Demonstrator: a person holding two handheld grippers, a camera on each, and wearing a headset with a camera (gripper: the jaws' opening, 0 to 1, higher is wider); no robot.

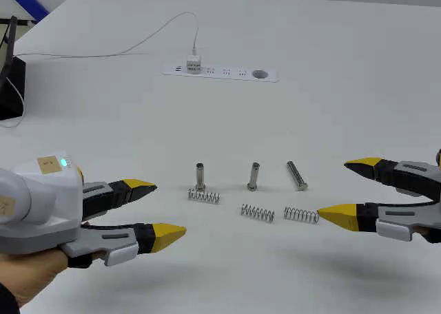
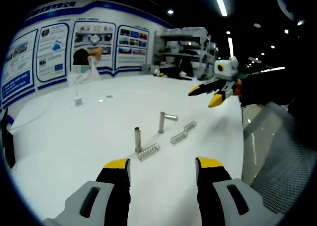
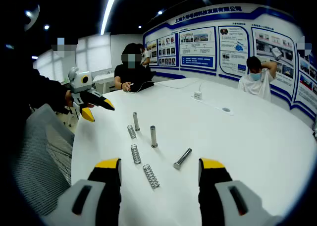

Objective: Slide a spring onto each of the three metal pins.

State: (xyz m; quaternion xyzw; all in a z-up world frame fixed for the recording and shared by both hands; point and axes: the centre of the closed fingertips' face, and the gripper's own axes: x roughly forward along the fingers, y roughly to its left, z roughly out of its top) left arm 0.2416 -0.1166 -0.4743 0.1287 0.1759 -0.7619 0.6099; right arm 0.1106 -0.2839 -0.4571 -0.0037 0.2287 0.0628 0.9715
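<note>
Three metal pins are on the white table: the left pin and the middle pin stand upright, and the right pin lies on its side. In front of them lie three loose springs. My left gripper hovers open to the left of the row with nothing between its jaws. My right gripper is open at the right, its lower tip close to the rightmost spring. The right gripper view has the lying pin and the nearest spring just ahead of the right gripper.
A white power strip with a plugged charger and cable lies at the back of the table. A black device sits at the left edge. People sit at the table's far side, and a mesh chair stands beside it.
</note>
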